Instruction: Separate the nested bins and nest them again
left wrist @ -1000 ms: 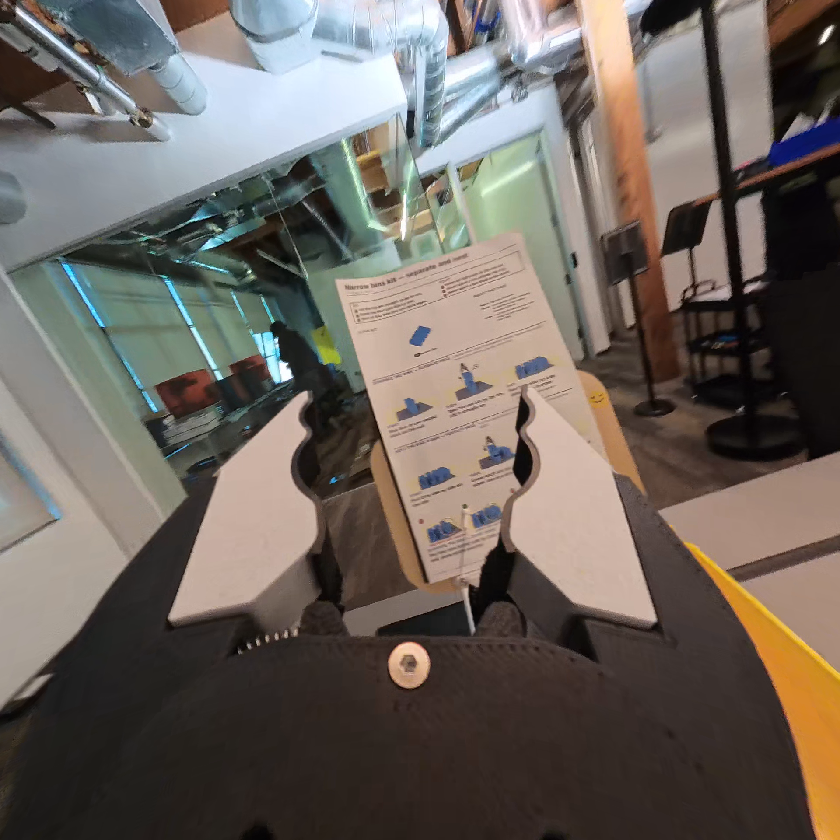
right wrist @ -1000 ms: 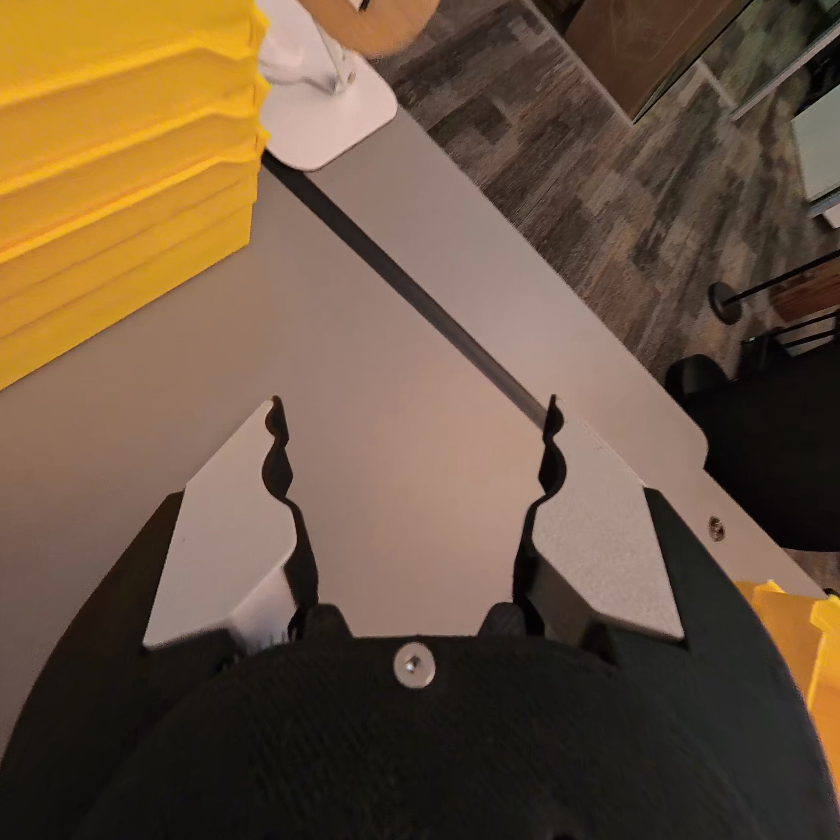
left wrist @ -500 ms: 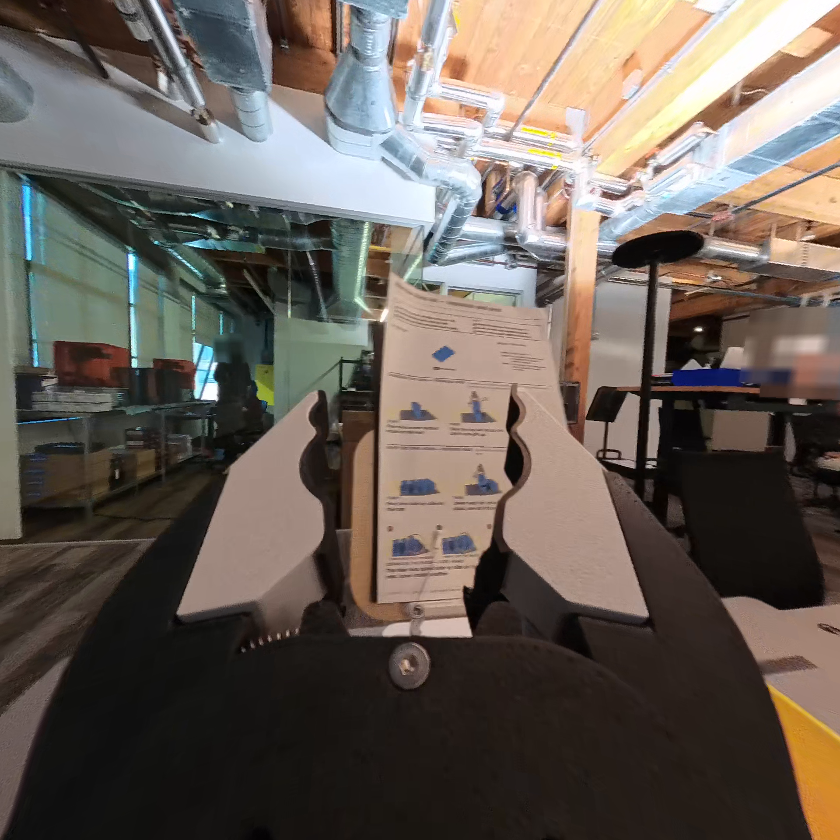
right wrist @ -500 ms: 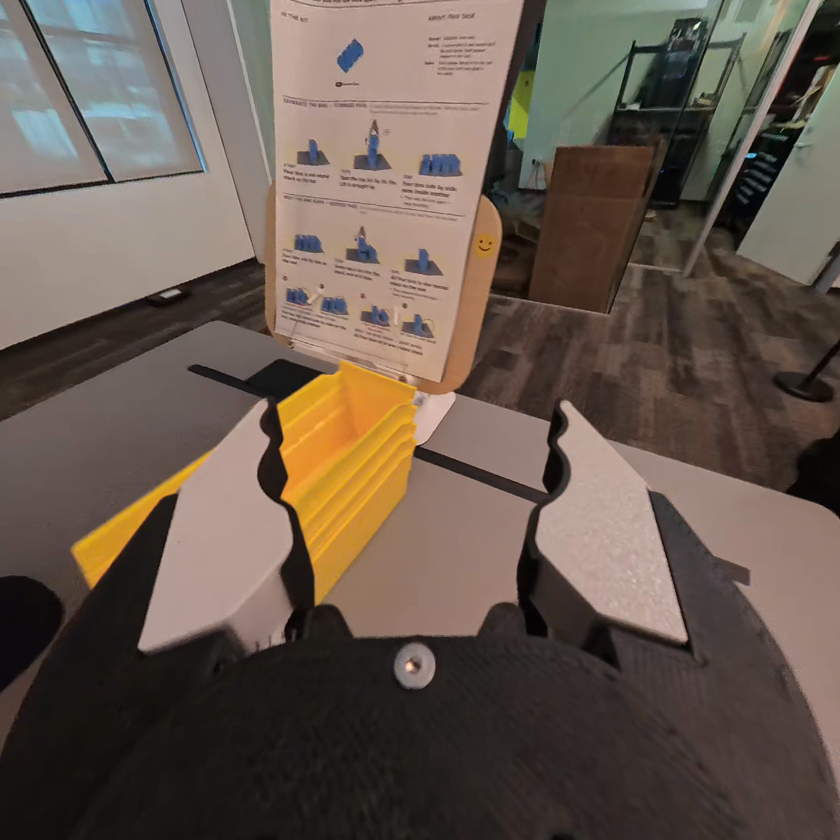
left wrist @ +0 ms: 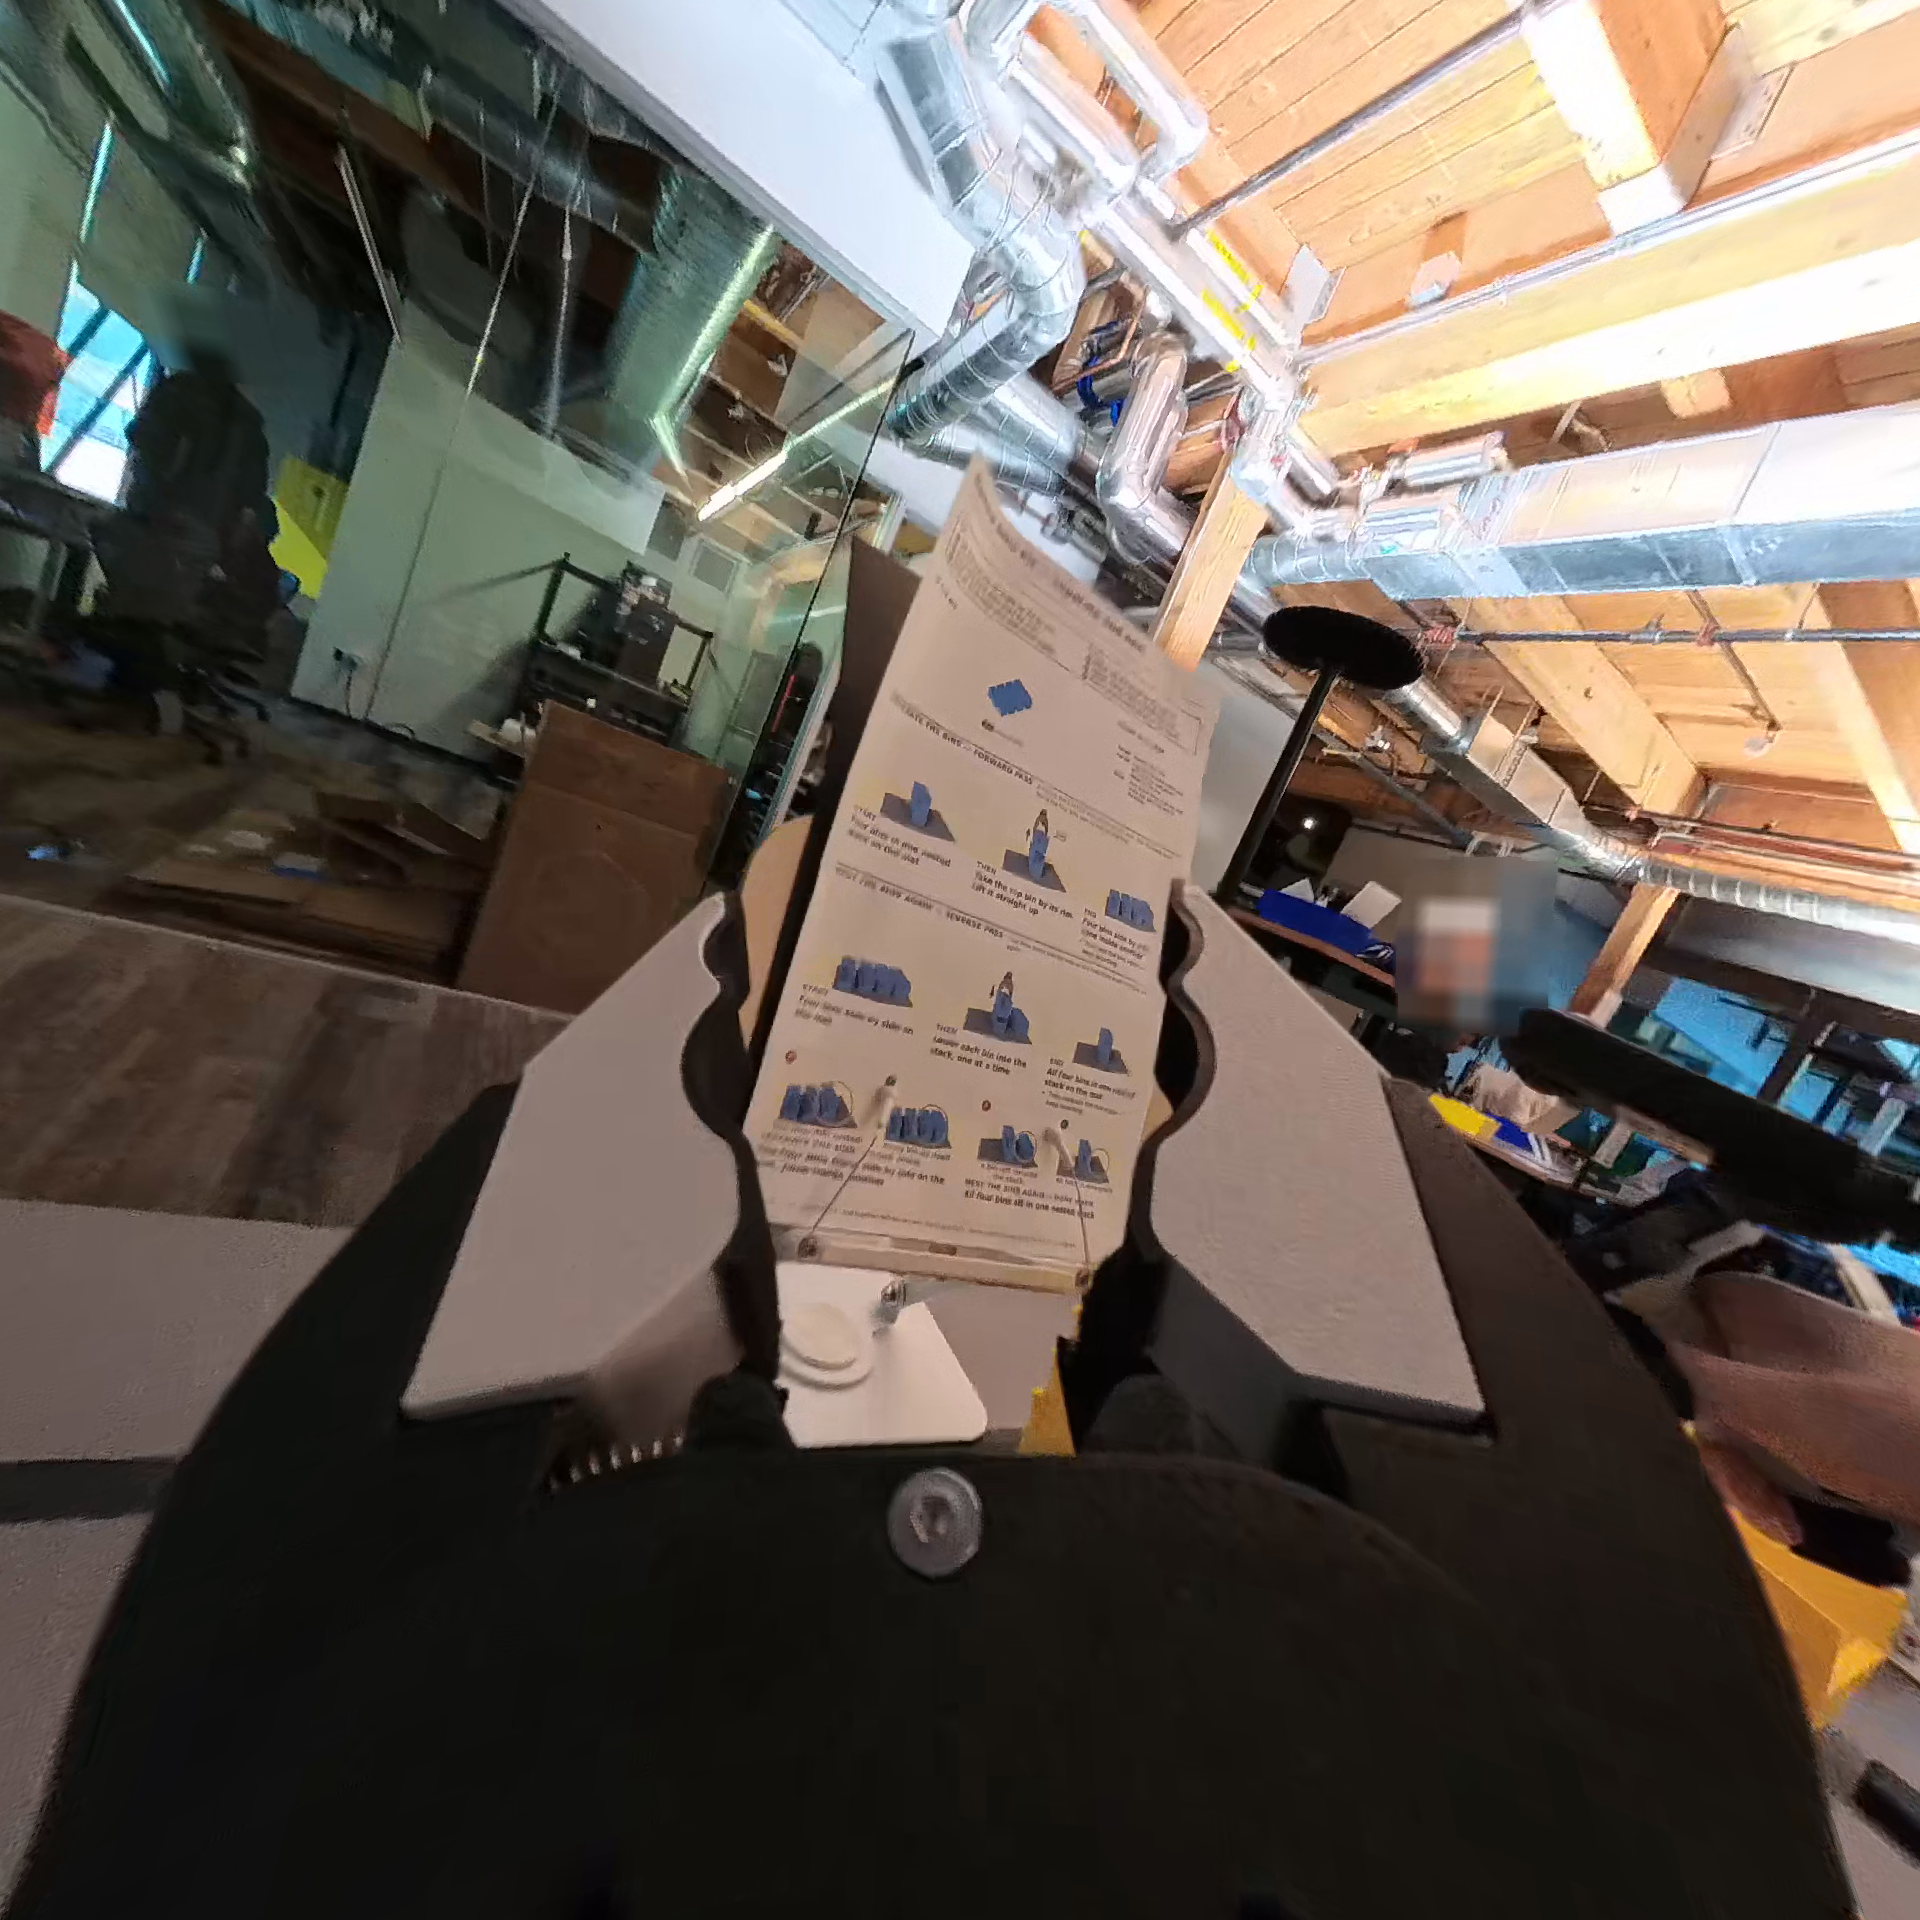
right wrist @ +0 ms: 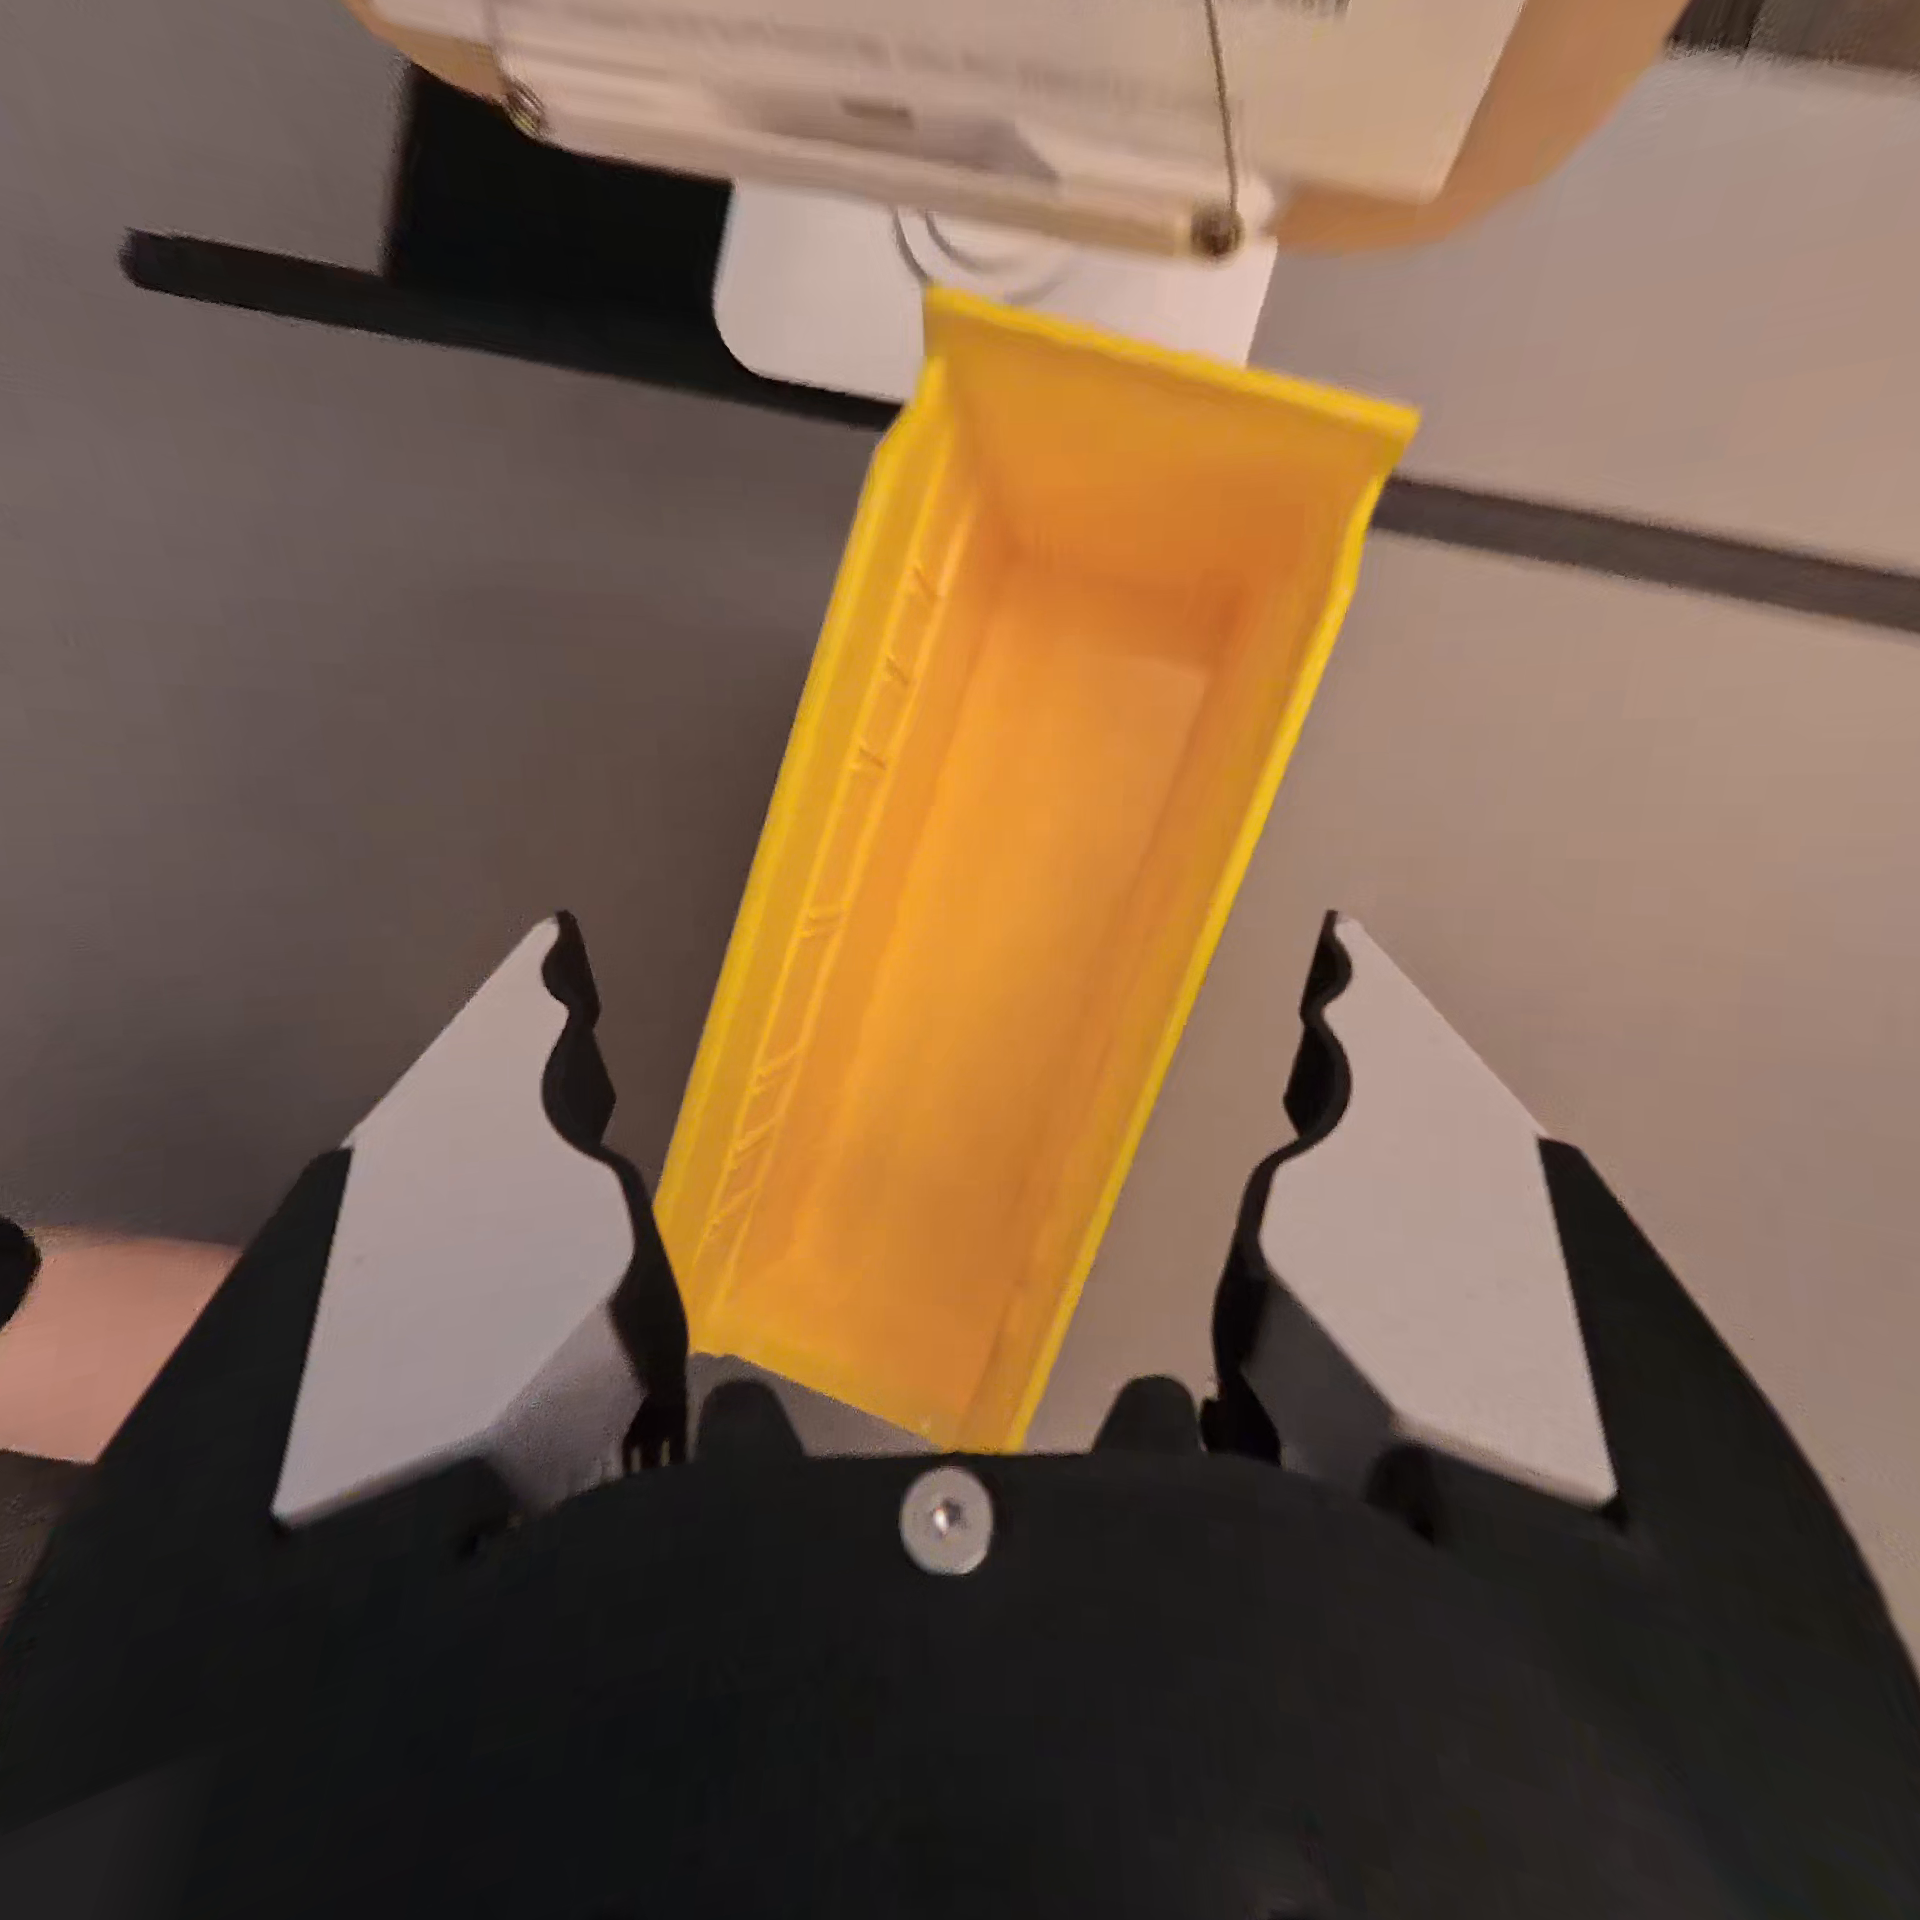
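Note:
In the right wrist view I look straight down into the nested yellow bins [right wrist: 1039, 883], which stand on the grey table [right wrist: 364, 727]. My right gripper [right wrist: 948, 925] is open wide above their near end. One finger stands on each side of the stack and neither touches it. My left gripper [left wrist: 951, 909] is open and empty, raised and pointing at the instruction sheet [left wrist: 997, 987] on its stand. In the left wrist view only bits of yellow bin [left wrist: 1808, 1631] show at the lower right.
The sheet's white stand base [right wrist: 997, 312] sits just beyond the far end of the bins. A dark seam [right wrist: 1662, 540] crosses the table there. A person's hand [left wrist: 1818, 1382] shows at the right of the left wrist view. Grey table [left wrist: 156, 1330] lies to the left.
The right view has swung down from facing the sheet to looking into the bins, and its jaws have opened wider. The left view has rolled and moved closer to the sheet, with its jaws still open.

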`<state>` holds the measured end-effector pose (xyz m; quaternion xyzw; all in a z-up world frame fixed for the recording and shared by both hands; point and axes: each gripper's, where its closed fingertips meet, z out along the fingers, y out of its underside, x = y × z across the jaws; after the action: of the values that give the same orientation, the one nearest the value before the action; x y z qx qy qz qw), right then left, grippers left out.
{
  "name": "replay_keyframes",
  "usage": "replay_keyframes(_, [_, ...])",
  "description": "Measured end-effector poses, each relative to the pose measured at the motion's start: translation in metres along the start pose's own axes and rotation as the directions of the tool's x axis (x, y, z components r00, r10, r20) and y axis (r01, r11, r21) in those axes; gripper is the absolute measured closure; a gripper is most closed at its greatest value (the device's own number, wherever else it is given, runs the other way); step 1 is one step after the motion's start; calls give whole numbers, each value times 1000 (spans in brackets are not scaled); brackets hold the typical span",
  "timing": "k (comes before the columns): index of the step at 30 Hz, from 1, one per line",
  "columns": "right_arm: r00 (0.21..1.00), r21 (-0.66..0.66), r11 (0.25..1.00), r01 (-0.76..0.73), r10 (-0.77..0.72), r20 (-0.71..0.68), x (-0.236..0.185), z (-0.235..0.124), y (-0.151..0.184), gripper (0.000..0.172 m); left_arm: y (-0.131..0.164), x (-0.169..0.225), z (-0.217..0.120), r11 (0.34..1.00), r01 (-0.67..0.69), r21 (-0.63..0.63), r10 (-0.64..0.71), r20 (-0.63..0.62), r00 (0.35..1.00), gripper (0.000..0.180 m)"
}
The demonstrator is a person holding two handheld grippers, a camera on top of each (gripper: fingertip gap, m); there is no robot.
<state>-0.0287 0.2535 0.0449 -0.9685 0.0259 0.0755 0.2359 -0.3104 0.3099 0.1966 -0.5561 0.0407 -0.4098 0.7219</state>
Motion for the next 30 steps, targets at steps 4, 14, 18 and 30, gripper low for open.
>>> replay_keyframes(4, [992, -96, 995, -40, 28, -120, 5, 14, 6, 38, 8, -20, 2, 997, -8, -74, 9, 23, 1000, 98])
replay_keyframes(14, [982, -299, 944, -142, 96, -162, 4, 43, 50, 45, 38, -14, 10, 966, 78, -245, -104, -96, 990, 101])
replay_keyframes(18, [979, -319, 934, -158, 106, -174, 3, 43, 50, 46, 42, -9, 11, 962, 61, -267, -93, -108, 990, 103])
replay_keyframes(30, [967, -378, 916, -136, 40, -250, 8, 47, 56, 55, 43, -7, 11, 957, 93, -273, -133, -131, 982, 105])
